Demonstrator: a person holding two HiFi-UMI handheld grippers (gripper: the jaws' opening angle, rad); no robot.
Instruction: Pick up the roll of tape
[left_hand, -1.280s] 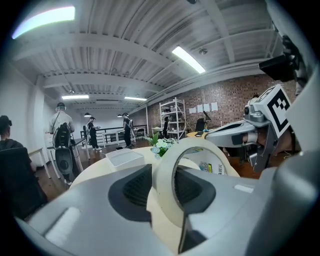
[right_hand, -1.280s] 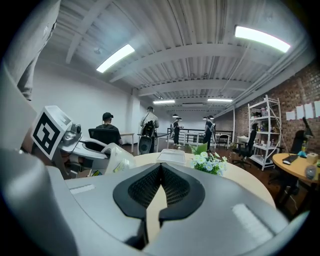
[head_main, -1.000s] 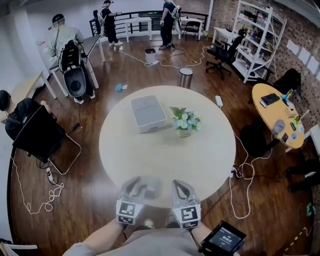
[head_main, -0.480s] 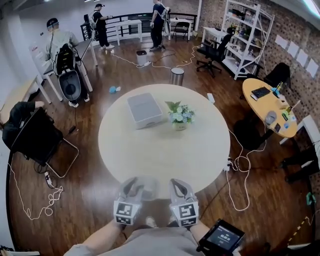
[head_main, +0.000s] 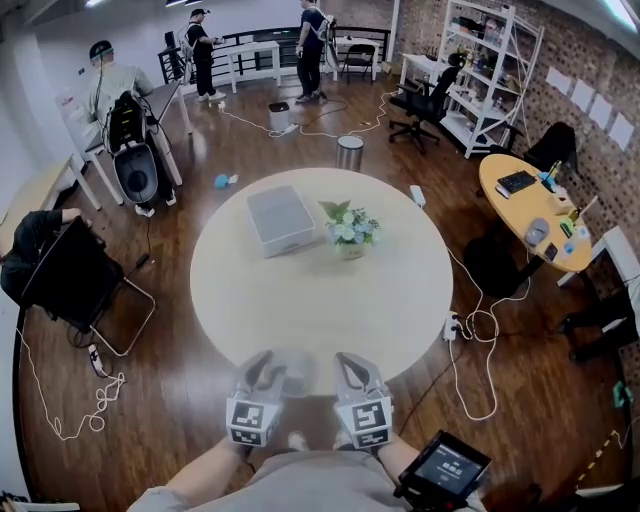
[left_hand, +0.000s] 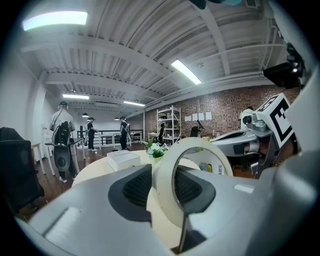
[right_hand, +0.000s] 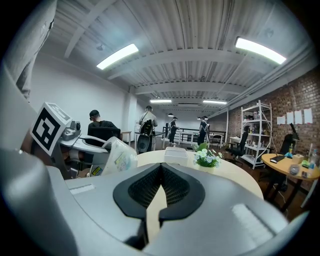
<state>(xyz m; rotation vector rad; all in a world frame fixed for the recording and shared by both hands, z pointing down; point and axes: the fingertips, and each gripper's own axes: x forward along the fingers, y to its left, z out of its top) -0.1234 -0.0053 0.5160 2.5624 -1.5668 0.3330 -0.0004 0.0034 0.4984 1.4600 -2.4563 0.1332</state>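
Observation:
The roll of tape (left_hand: 163, 167), a cream ring, stands upright between the jaws of my left gripper (left_hand: 164, 188), which is shut on it with one pad on each side of the band. In the head view the left gripper (head_main: 262, 373) hangs at the near edge of the round table, and the tape (head_main: 296, 371) shows as a pale blur at its tip. The right gripper (head_main: 352, 372) is beside it, about a hand's width to the right. Its jaws (right_hand: 161, 172) are shut with nothing between them. From the right gripper view the tape (right_hand: 118, 157) appears at the left.
On the round white table (head_main: 300, 300) stand a grey box (head_main: 279, 220) and a pot of flowers (head_main: 347, 228) at the far side. A black chair (head_main: 70, 285) is at the left, cables (head_main: 475, 335) lie on the floor at the right, and people stand at the back.
The table has slid up and left in the head view, and both grippers now sit at its near edge rather than over it. The left gripper still holds the tape.

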